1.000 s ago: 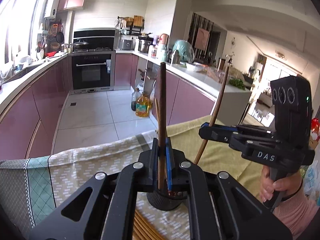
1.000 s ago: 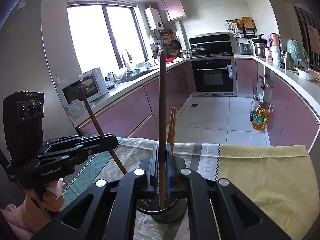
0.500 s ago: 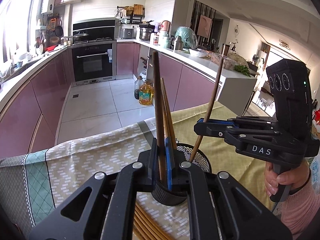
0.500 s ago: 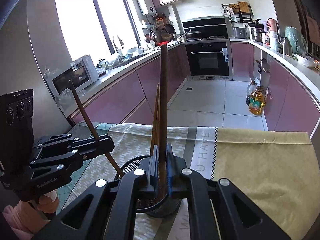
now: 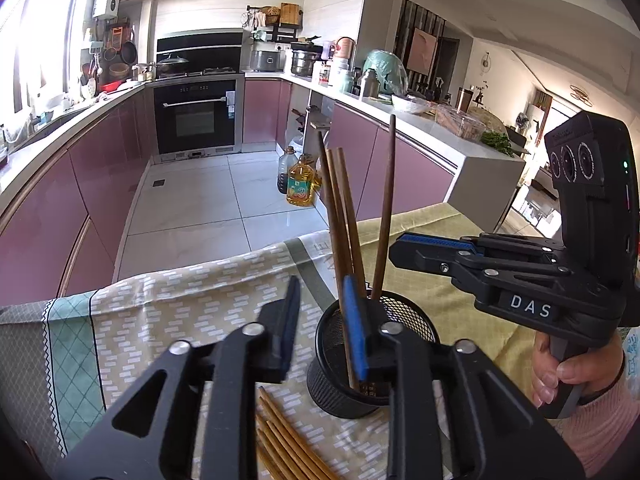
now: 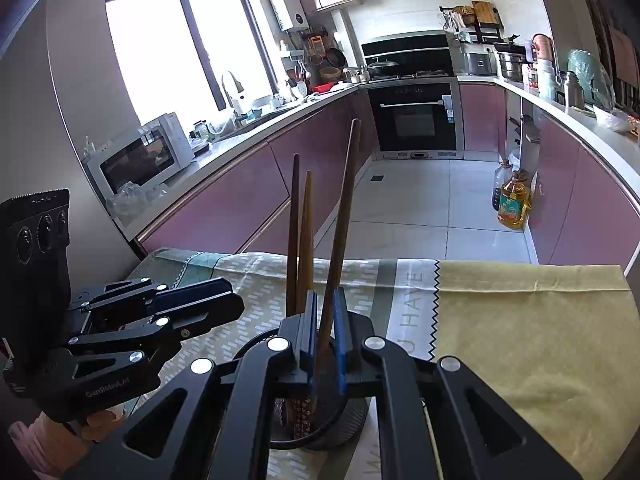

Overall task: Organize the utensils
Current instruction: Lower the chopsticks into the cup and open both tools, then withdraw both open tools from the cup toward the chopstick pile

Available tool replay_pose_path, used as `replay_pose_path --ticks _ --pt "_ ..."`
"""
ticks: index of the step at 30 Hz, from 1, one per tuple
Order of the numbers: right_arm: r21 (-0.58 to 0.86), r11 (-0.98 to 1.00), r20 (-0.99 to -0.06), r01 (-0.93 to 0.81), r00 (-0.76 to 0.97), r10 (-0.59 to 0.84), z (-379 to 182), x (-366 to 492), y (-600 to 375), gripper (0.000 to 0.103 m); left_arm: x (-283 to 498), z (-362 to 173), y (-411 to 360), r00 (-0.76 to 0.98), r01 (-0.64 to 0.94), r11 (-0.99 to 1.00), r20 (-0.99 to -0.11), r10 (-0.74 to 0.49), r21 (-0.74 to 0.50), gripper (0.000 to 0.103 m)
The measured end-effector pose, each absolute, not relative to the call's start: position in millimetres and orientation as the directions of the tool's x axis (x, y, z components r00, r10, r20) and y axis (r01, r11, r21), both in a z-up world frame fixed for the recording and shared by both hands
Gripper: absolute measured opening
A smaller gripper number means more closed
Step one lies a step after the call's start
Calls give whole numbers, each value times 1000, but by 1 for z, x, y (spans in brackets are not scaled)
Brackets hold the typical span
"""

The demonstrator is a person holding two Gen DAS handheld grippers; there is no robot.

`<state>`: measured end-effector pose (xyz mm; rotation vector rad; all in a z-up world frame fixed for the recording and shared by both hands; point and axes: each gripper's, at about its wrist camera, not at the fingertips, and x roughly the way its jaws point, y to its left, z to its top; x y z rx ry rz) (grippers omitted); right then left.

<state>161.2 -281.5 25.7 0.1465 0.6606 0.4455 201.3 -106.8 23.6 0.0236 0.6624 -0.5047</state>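
Left gripper (image 5: pixel 322 320): my jaws stand wide apart, holding nothing; the right finger's blue pad hangs over the rim of the mesh cup (image 5: pixel 352 384).
Right gripper (image 6: pixel 324 328): my jaws are narrow with a small gap; one chopstick (image 6: pixel 340 236) stands between the pads. I cannot tell if the pads touch it; I judge it released or nearly so.
Mesh cup: upright on the tablecloth (image 5: pixel 168 300), toward the near edge of the tabletop, holding four chopsticks that lean apart.
Loose chopsticks (image 5: pixel 288 448): a bundle lies flat on the cloth at the near edge, just beside the cup, under my left gripper.
Risk, tipping: the cup looks light and its tall sticks lean outward; pulling either finger back sideways could catch a stick or the rim and topple it.
Risk, drag-out: if my right pads still pinch, lifting would draw the stick back out.
Risk, collision: both tools crowd the cup; reaching for the bundle could knock them together.
Risk, roll-off: nudged loose sticks could roll off the near edge.
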Motion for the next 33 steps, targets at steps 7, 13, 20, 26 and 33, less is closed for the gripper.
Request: replay_pose_path --ticks 7,13,20,26,33 --pt "249 898 -540 -362 718 439 30 148 -280 24 186 27 -101 718 435 895 -563 -409 -95 45" --pt "217 895 -511 -390 736 444 35 123 -275 40 162 27 -96 756 417 908 -536 -376 -49 62" --pt "176 878 -492 -446 732 471 37 86 -266 57 133 19 -80 782 376 926 -528 -331 -24 75" --pt "175 852 -521 -493 688 505 19 64 -253 59 107 0 -63 791 333 943 -544 -279 2 85" --pt "225 838 -609 -497 599 519 -27 60 -235 61 91 -31 -33 755 295 955 -615 -226 11 81"
